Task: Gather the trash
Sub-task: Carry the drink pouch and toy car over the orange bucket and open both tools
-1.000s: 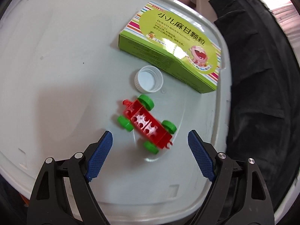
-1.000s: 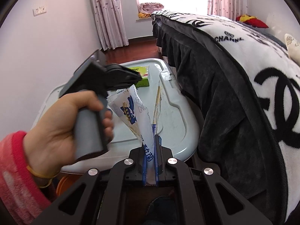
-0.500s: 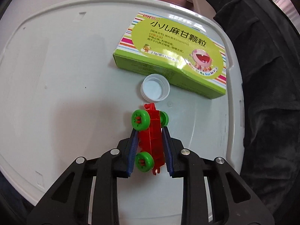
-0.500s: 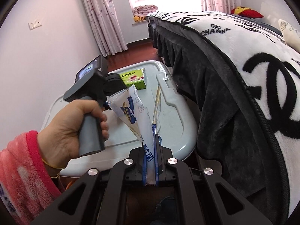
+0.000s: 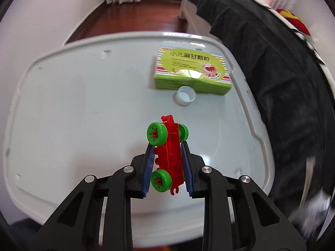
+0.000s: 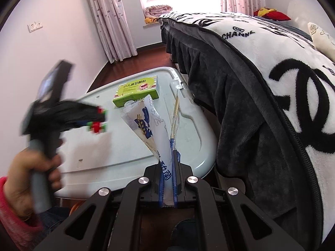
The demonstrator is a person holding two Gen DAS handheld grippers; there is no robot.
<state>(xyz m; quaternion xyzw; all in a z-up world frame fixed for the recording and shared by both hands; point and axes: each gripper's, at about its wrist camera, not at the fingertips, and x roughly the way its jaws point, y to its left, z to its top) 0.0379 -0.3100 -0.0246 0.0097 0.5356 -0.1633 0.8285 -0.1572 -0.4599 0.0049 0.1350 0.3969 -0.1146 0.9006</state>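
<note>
My left gripper (image 5: 166,146) is shut on a red toy car with green wheels (image 5: 167,152) and holds it in the air above the pale grey plastic lid (image 5: 83,115). Blurred in the right wrist view, that same gripper (image 6: 100,119) and car (image 6: 97,125) hang over the lid's left part. A white bottle cap (image 5: 185,95) lies next to a green medicine box (image 5: 192,71) at the lid's far right. My right gripper (image 6: 168,156) is shut on a white and blue wrapper (image 6: 146,121) and a thin clear straw sleeve (image 6: 174,117).
A bed with a black and white blanket (image 6: 261,83) runs along the right side of the lid (image 6: 117,146). A hand with a pink sleeve (image 6: 12,209) grips the left tool's handle. Dark wood floor (image 5: 129,18) and curtains lie beyond.
My left gripper closed around the toy car, lifted it off the lid and drew back, so the box and cap look farther away. The right gripper kept still with its wrapper.
</note>
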